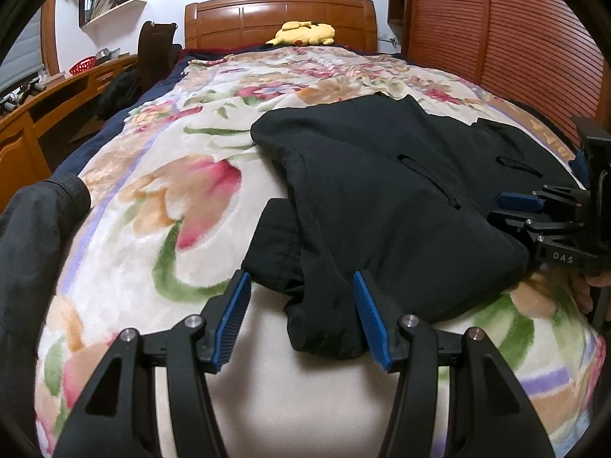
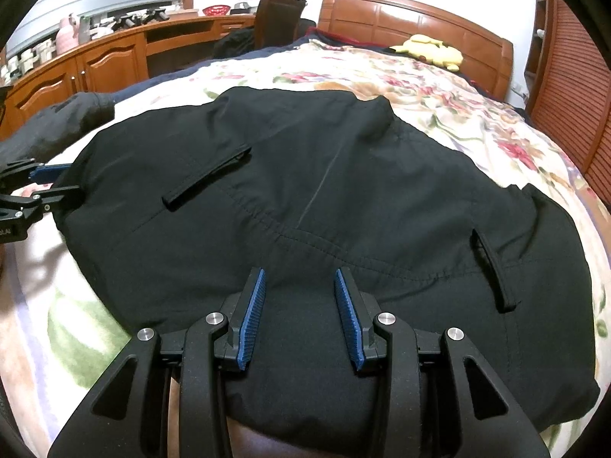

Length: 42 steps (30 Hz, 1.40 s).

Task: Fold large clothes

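Black jacket (image 2: 305, 206) on floral blanket (image 1: 160, 191); left gripper (image 1: 301, 313) fingers apart, right gripper (image 2: 299, 313) fingers apart

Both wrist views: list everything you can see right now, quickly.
jacket: one, black, spread on the bed's near half
second garment: one, dark, at the bed's left edge
blanket: one, floral, covering the bed
plush toy: one, yellow, by the headboard
headboard: one, brown wood, far end
basket: one, red, on the desk
left hand-held gripper: open, at the jacket's near edge
right hand-held gripper: open, over the jacket
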Tool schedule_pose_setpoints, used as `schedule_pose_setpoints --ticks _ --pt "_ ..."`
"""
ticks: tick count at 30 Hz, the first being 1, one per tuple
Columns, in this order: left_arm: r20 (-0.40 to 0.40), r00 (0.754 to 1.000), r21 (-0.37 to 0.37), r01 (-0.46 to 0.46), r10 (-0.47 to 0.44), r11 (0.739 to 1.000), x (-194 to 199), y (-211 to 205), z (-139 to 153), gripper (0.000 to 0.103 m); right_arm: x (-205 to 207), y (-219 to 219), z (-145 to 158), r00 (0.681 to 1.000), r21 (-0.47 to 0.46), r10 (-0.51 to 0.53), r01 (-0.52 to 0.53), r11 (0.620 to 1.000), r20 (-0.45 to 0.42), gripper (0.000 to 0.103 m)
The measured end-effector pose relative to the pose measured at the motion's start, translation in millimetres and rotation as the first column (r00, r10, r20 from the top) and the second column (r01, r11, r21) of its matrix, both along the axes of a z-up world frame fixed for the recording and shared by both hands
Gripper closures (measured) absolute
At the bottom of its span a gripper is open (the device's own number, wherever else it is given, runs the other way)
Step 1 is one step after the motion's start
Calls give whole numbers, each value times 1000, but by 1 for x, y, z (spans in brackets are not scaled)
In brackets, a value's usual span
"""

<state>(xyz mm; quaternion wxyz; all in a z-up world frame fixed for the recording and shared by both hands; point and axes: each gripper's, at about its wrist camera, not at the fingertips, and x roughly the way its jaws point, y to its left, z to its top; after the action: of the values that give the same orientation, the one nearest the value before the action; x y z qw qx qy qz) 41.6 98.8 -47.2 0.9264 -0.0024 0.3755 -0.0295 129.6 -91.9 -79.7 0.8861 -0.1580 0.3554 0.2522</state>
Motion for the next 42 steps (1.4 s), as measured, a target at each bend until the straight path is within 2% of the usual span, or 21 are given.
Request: schedule_pose_setpoints --ticks 9,14,16,21,26,33,42 --pt "-5 1000 35 29 -28 999 2 -8 0 51 -3 1 2 1000 -3 -7 7 1000 15 65" --pt "-18 997 -5 69 -69 998 4 -8 3 73 -12 -5 7 1000 34 -2 1 999 18 65" --pt "-16 998 -10 69 -69 998 3 -7 4 79 -15 -7 8 1000 56 7 -7 998 2 65" --pt "1 998 11 58 -58 998 -1 -9 9 95 -21 -12 13 1000 111 27 -26 994 -10 65" --pt "23 998 49 58 -60 997 -5 -14 19 98 -26 -12 18 998 154 59 -56 987 -14 65" --pt "79 994 92 64 -72 994 -10 -29 44 99 -21 -5 10 996 106 70 -63 992 -56 64" --pt "141 984 130 93 -111 987 -6 -61 78 101 -22 -17 15 997 150 43 -34 988 -56 65"
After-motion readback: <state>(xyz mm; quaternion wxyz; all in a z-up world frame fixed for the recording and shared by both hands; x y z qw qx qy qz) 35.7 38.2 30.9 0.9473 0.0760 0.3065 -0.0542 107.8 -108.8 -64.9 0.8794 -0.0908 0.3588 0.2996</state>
